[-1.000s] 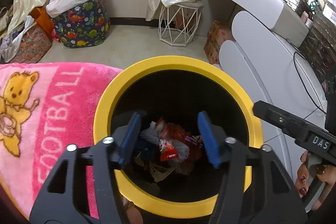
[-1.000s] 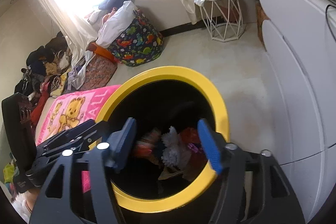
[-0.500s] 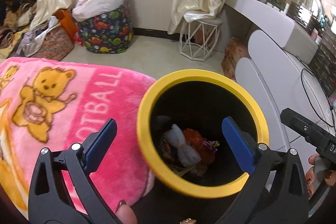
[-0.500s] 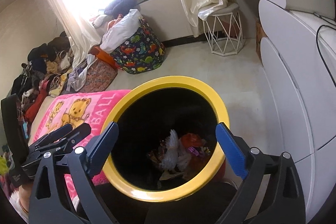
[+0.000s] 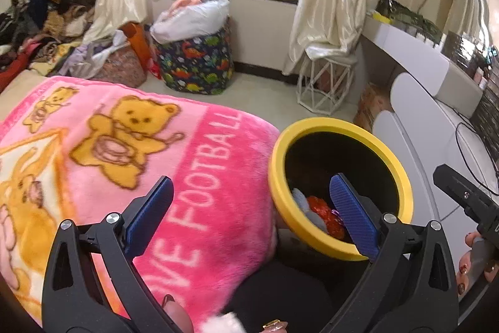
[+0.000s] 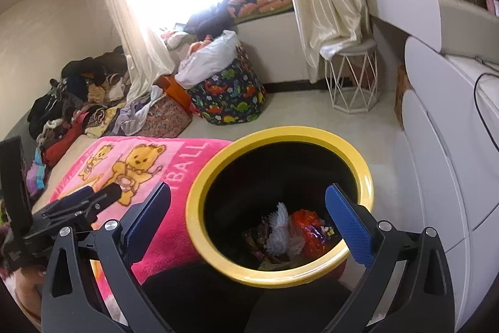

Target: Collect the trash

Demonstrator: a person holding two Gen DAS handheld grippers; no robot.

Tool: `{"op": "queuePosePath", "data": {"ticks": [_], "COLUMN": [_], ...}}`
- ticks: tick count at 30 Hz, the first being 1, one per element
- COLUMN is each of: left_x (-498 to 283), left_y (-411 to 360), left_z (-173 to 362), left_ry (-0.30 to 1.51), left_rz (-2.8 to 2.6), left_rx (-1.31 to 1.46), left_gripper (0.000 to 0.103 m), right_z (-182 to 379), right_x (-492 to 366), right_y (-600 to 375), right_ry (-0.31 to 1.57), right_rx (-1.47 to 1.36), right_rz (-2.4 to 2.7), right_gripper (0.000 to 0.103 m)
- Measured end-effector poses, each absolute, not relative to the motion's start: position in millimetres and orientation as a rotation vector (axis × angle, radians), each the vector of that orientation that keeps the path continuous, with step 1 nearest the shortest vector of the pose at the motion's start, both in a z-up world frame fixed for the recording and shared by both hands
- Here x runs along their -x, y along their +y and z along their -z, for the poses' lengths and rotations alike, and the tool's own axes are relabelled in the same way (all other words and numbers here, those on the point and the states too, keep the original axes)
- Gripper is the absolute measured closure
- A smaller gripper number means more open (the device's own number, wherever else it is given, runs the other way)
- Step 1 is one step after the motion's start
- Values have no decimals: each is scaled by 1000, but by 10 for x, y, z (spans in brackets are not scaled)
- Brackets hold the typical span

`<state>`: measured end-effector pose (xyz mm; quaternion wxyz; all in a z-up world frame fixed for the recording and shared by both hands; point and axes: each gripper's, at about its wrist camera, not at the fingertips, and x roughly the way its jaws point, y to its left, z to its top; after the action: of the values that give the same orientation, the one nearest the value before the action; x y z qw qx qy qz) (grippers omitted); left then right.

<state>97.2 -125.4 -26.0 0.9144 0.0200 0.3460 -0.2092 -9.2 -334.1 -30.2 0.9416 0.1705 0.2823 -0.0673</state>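
Yellow-rimmed bin (image 6: 199,227) beside the pink blanket (image 5: 199,177) now holds the trash (image 6: 296,233); both the left gripper (image 5: 249,214) and right gripper (image 6: 249,214) have just spread their fingers wide, empty, and pulled back, so this drop looks finished.

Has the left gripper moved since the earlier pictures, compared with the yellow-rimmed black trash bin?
Yes. The left gripper has drifted left, off the yellow-rimmed black trash bin and over the pink blanket.

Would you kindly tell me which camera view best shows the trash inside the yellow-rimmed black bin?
The right wrist view: it looks down into the yellow-rimmed black bin, showing the trash openly. In the left wrist view, a blue pad partly hides the trash.
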Motion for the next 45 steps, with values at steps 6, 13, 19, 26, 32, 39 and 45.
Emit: {"op": "queuePosePath", "data": {"ticks": [6,13,19,26,32,39,45], "left_x": [-745,-472,-337,-226,-190,-194,-193], "left_y": [-979,-802,-741,-742,-742,-741,-744], "left_z": [168,168,224,269,298,305,306], "left_ry": [639,554,510,434,414,417,416], "left_rz": [374,321,303,277,272,275,274], "left_rx": [-49,-54,-25,-19,-20,-19,-17], "left_gripper": [11,11,11,11,11,11,11], "right_z": [255,229,263,306,406,438,442], "right_x": [235,430,608,697,642,621,617], "right_y": [-3145,-2976,-2836,-2733,-2687,-2646,-2640], "right_ry": [471,344,258,154,172,187,186], "right_rx": [-288,-251,-207,-133,-87,-77,-79], "right_rz": [136,138,174,202,197,180,180], "right_gripper": [6,6,6,6,6,6,6]}}
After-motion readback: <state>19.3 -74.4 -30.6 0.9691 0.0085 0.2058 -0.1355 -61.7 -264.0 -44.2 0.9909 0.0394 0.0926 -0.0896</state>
